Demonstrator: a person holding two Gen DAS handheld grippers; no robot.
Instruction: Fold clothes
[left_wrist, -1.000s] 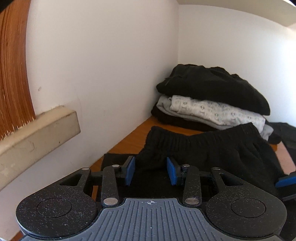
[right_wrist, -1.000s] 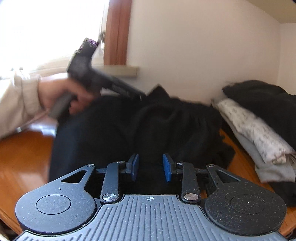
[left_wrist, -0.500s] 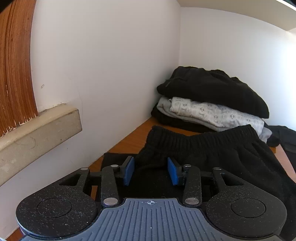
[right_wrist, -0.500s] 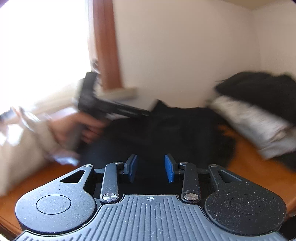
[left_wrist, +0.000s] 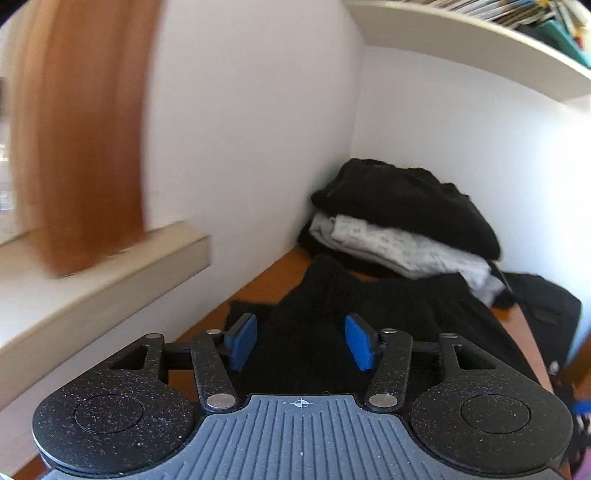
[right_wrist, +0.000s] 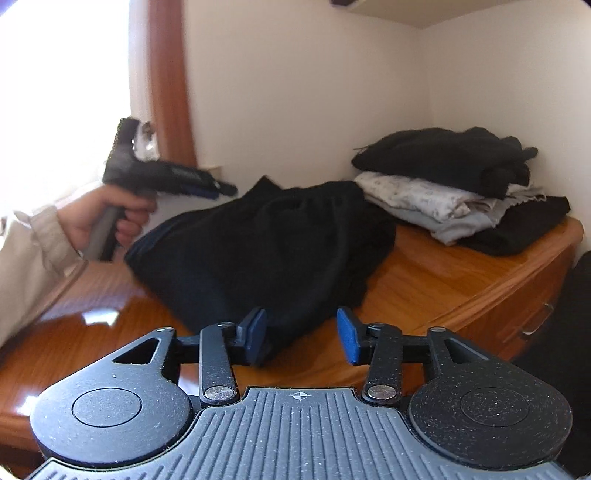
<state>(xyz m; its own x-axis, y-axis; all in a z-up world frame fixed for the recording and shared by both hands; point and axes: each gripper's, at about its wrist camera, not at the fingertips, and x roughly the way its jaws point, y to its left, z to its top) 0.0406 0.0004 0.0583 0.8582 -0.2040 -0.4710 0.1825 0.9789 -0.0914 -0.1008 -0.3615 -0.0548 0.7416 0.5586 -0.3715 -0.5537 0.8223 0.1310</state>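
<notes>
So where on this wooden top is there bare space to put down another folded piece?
Bare wood shows on the near left of the dresser top, between the sleeve and the black garment, and in a strip between that garment and the folded stack. The back corner by the stack is crowded.

My right hand-held gripper (right_wrist: 302, 334) is opening over the edge of the black garment (right_wrist: 266, 240) on the counter (right_wrist: 424, 280); my left hand (right_wrist: 110, 218) holds the left hand-held gripper (right_wrist: 223, 189) beside it; a folded pile (right_wrist: 458, 184) lies behind.
</notes>
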